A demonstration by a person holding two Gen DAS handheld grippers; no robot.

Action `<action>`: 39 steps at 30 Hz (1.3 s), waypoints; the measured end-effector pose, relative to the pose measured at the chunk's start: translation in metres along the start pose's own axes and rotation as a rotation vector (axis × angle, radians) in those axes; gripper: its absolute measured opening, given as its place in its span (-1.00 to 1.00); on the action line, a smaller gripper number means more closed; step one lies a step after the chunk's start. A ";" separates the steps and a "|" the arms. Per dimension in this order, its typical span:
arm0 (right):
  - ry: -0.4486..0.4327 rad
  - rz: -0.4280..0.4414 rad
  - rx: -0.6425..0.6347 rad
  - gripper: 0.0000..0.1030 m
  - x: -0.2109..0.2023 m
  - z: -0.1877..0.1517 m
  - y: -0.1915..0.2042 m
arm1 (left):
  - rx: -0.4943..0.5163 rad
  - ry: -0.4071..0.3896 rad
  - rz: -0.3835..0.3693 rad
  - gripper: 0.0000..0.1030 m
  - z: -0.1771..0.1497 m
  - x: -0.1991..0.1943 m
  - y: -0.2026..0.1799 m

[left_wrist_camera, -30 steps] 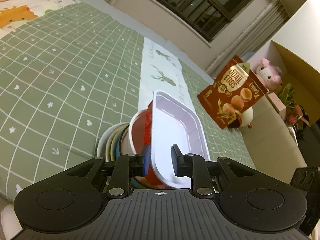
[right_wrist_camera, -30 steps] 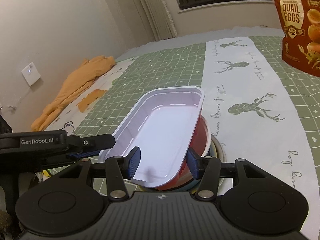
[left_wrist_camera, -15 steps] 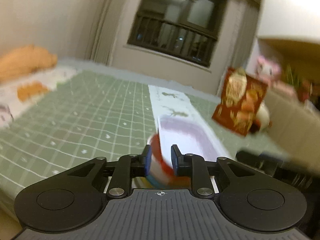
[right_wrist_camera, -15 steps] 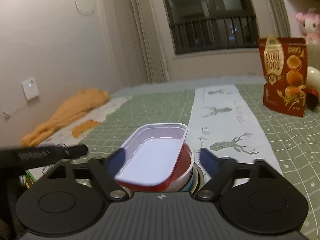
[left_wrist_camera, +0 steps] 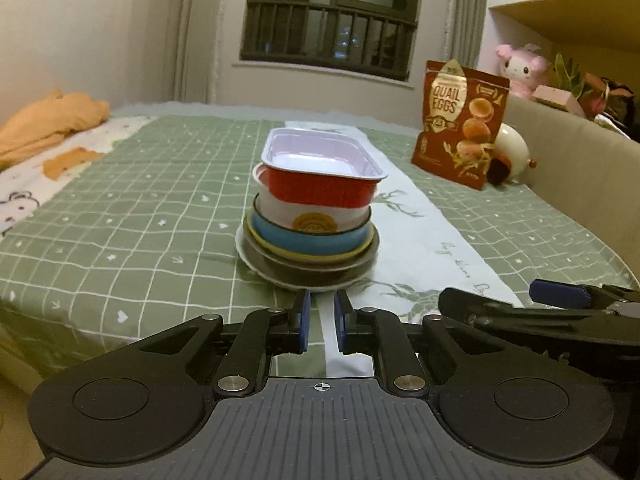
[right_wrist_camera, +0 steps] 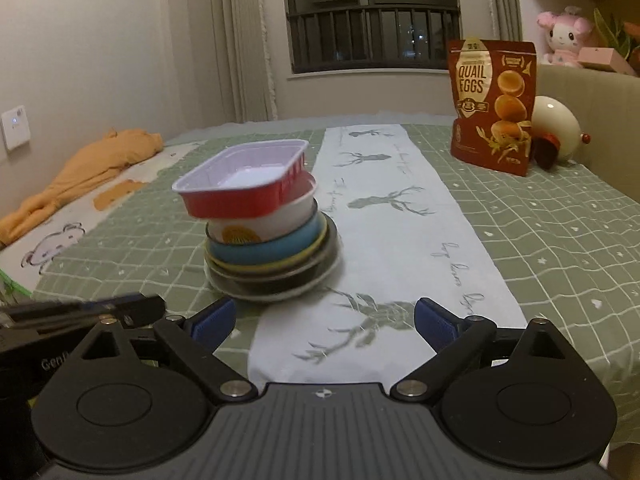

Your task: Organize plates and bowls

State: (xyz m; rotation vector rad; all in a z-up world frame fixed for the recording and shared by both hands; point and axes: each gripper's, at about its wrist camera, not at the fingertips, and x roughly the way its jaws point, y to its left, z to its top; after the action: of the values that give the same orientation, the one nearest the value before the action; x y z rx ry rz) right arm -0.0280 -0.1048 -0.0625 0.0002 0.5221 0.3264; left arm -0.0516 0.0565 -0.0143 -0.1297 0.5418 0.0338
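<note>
Now backed away from the red rectangular plastic tray with the white inside (left_wrist_camera: pixel 320 176), left resting atop the stack of round bowls and plates (left_wrist_camera: pixel 308 240) on the green checked bed cover (left_wrist_camera: pixel 120 220), left gripper (left_wrist_camera: pixel 320 322) fingers pressed together and empty, right gripper (right_wrist_camera: pixel 324 322) fingers spreading with nothing between, so the stacking looks finished

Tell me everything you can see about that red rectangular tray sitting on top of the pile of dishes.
The red tray is a shallow rectangular container with rounded corners, red outside and glossy white inside, with a thin flared white rim; it looks like light plastic or foil. It is empty and upright but slightly askew, resting in the white bowl at the top of the stack and overhanging it on one side. Neither gripper touches it. The stack stands on a green checked cloth.
</note>
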 end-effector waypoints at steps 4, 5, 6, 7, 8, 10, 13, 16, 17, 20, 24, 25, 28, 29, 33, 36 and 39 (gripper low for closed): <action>-0.026 -0.023 0.003 0.90 -0.005 -0.004 -0.002 | 0.002 0.036 -0.002 -0.73 -0.004 -0.005 -0.004; -0.027 -0.021 0.012 0.90 -0.006 -0.004 -0.004 | 0.007 0.038 0.009 -0.73 -0.005 -0.007 -0.005; -0.025 -0.015 0.019 0.90 -0.007 -0.005 -0.006 | 0.009 0.040 0.022 -0.73 -0.006 -0.008 -0.006; -0.019 -0.016 0.022 0.90 -0.007 -0.005 -0.007 | 0.007 0.043 0.033 -0.73 -0.006 -0.008 -0.006; -0.015 -0.022 0.022 0.90 -0.007 -0.005 -0.008 | 0.003 0.048 0.044 -0.73 -0.006 -0.008 -0.006; -0.006 -0.032 0.020 0.90 -0.007 -0.006 -0.010 | 0.002 0.056 0.052 -0.73 -0.007 -0.009 -0.007; 0.006 -0.031 0.028 0.90 -0.006 -0.008 -0.011 | 0.007 0.066 0.056 -0.73 -0.007 -0.009 -0.009; 0.017 -0.036 0.023 0.90 -0.006 -0.009 -0.012 | 0.004 0.080 0.062 -0.73 -0.008 -0.009 -0.010; 0.019 -0.038 0.022 0.90 -0.006 -0.010 -0.012 | 0.002 0.085 0.064 -0.73 -0.008 -0.008 -0.010; 0.030 -0.036 0.029 0.90 -0.004 -0.011 -0.013 | -0.003 0.098 0.066 -0.73 -0.009 -0.006 -0.008; 0.039 -0.028 0.024 0.90 -0.002 -0.011 -0.011 | -0.005 0.090 0.059 -0.73 -0.008 -0.008 -0.008; 0.039 -0.027 0.022 0.90 -0.002 -0.011 -0.011 | -0.005 0.088 0.056 -0.73 -0.008 -0.008 -0.007; 0.040 -0.025 0.016 0.90 -0.002 -0.012 -0.009 | -0.003 0.084 0.053 -0.73 -0.008 -0.009 -0.007; 0.042 -0.025 0.016 0.90 -0.002 -0.012 -0.008 | -0.002 0.082 0.051 -0.73 -0.008 -0.010 -0.008; 0.046 -0.024 0.020 0.90 -0.002 -0.011 -0.009 | 0.002 0.075 0.045 -0.73 -0.008 -0.012 -0.008; 0.048 -0.022 0.022 0.90 -0.002 -0.011 -0.009 | 0.005 0.071 0.042 -0.73 -0.008 -0.013 -0.008; 0.049 -0.020 0.018 0.90 -0.002 -0.012 -0.009 | 0.007 0.068 0.041 -0.73 -0.008 -0.014 -0.008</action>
State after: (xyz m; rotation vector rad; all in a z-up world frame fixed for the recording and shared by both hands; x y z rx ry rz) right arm -0.0324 -0.1143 -0.0725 0.0042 0.5731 0.3023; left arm -0.0666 0.0479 -0.0129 -0.1135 0.6123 0.0677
